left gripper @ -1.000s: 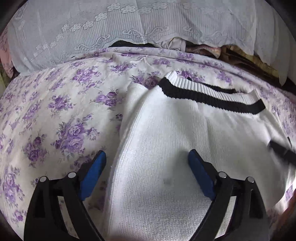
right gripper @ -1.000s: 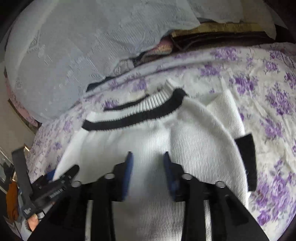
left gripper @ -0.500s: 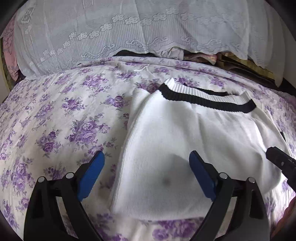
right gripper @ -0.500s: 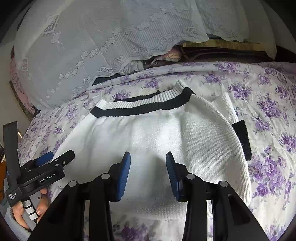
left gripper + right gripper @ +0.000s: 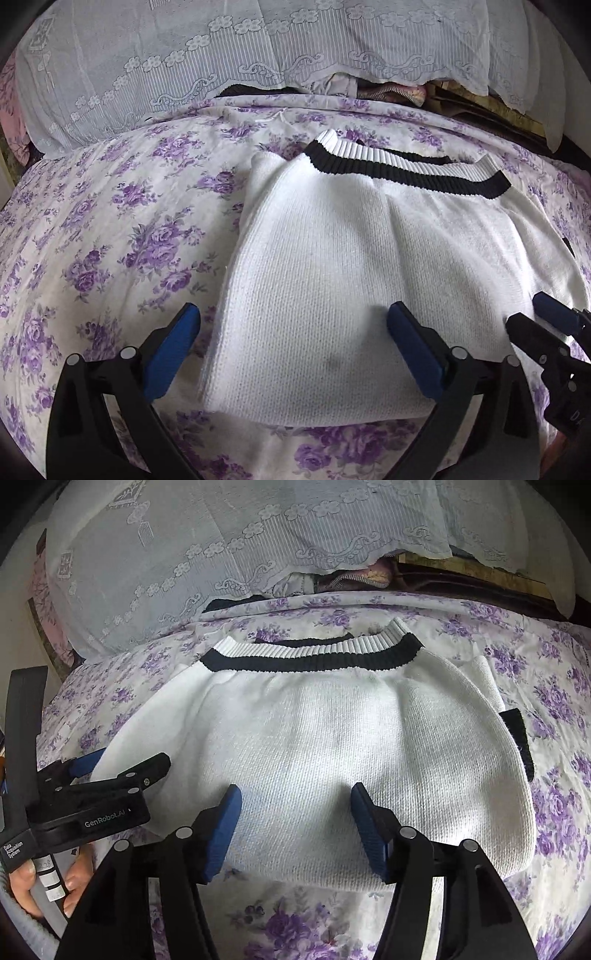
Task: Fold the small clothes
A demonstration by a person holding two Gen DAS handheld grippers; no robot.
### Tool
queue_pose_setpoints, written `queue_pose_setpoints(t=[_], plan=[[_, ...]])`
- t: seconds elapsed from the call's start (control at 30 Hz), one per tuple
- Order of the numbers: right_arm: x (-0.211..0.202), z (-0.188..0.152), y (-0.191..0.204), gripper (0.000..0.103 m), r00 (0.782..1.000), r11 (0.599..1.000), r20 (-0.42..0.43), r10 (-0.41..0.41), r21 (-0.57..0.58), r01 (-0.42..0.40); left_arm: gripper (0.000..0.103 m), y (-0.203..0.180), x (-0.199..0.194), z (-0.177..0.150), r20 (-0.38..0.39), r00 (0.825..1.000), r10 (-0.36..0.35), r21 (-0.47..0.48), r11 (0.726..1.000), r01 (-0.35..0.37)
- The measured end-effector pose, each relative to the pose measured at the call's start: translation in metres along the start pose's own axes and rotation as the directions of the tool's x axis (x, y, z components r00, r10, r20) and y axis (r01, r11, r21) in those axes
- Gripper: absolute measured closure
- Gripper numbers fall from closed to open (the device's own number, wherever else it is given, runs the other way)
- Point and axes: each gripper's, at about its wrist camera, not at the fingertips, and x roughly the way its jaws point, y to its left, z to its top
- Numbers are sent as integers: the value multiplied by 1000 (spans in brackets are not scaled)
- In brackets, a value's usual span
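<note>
The folded white sweater lies flat on the floral bedsheet. The left claw and right claw hover over its near edge, both opening wider and gripping nothing.

My right tongs are opening above the folded white sweater, gripping nothing, while it is lying flat on the floral bed sheet; my left tongs are hovering beside its left edge.

We see a white knit sweater with a black-banded collar on a white bedsheet printed with purple flowers, beside pale lace fabric.
</note>
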Motion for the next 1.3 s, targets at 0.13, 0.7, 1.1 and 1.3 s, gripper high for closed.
queue_pose_setpoints(t=[0.13, 0.7, 1.1, 1.3], plan=[[-1, 0, -1, 39, 1000, 1000, 6, 11, 8, -11, 4, 1, -1, 0, 1, 1000, -5, -4, 1000, 5], [27, 44, -73, 43, 994, 973, 45, -104, 211, 93, 4, 19, 46, 45, -29, 995, 100, -103, 989, -103], [18, 40, -73, 42, 991, 976, 95, -90, 208, 68, 4, 33, 40, 39, -24, 998, 54, -160, 985, -57], [1, 37, -65, 42, 979, 981, 177, -99, 180, 67, 4, 29, 24, 36, 21, 997, 75, -138, 988, -72]])
